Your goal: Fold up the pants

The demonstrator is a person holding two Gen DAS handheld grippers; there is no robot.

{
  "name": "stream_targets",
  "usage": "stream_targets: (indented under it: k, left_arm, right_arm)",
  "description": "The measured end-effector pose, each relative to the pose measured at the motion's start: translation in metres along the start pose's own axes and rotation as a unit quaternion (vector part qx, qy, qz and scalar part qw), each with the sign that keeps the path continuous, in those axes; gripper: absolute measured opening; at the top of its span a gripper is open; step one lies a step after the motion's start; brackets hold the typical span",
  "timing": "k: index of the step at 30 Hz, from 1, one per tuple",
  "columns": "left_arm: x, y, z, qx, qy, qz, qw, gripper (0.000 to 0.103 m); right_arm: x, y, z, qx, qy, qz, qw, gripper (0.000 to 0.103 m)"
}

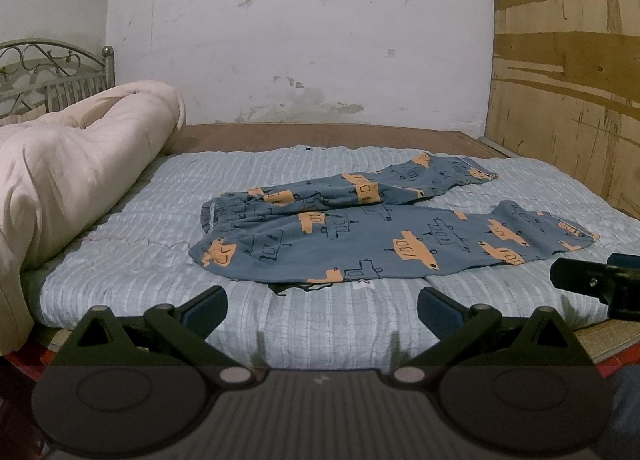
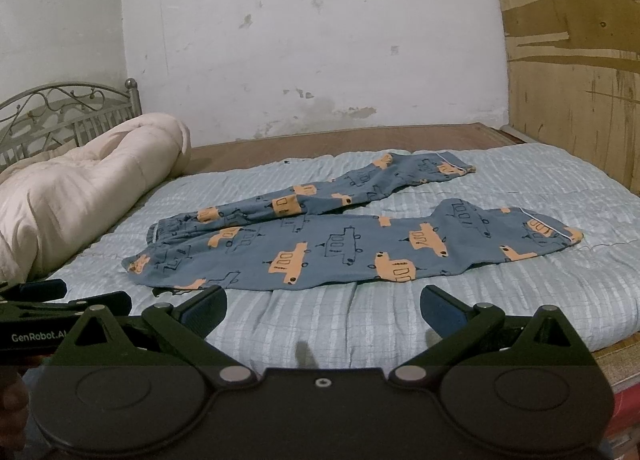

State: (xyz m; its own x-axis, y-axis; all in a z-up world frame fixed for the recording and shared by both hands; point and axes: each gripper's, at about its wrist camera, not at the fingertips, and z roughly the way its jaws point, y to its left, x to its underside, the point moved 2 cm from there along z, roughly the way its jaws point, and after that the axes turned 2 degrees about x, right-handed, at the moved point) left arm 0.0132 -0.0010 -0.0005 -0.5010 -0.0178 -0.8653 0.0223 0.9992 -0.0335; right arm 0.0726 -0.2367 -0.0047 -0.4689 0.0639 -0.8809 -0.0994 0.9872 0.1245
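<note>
The blue-grey cotton pants printed with orange and outlined vehicles (image 1: 360, 236) are lying spread flat on the pale blue, ribbed quilted bedspread (image 1: 320, 324), and every place below is being given relative to those pants. Their long axis is running across both views, left to right: the gathered waistband (image 1: 212, 212) is sitting at the left end, and the two legs are stretching away to the right, splayed apart in a narrow V, with the near leg's cuff (image 1: 576, 232) ending at the far right and the other leg angling off toward the stained white wall (image 1: 300, 40) behind the pants.

Both tools are hovering short of the pants' near edge, over bare bedspread, touching no cloth. The left gripper (image 1: 322, 306) is holding its blue-padded fingers wide apart and empty, and it is facing the waistband half. The right gripper (image 2: 324, 306) is equally spread and empty, and it is facing the leg half; in the left wrist view its black tip is showing just below the near cuff.

So the left tool is looking nearer the waistband and the right one nearer the cuffs. A rolled cream comforter (image 1: 80, 164) is lying well to the left of the waistband, clear of the work.
</note>
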Motion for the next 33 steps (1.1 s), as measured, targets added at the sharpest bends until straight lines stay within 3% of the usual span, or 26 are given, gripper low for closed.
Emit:
stream_targets:
  k: [24,33]
  left_arm:
    - [0.002,-0.003,0.005,-0.003,0.009,0.009,0.9999,0.103]
    - [-0.008,0.0,0.024,-0.005,0.022,0.003,0.9997,0.103]
  right_arm:
    - [-0.003,-0.001,0.0,0.003,0.002,-0.008,1.0,0.102]
    - [-0.01,0.0,0.013,-0.005,0.013,-0.027,1.0,0.102]
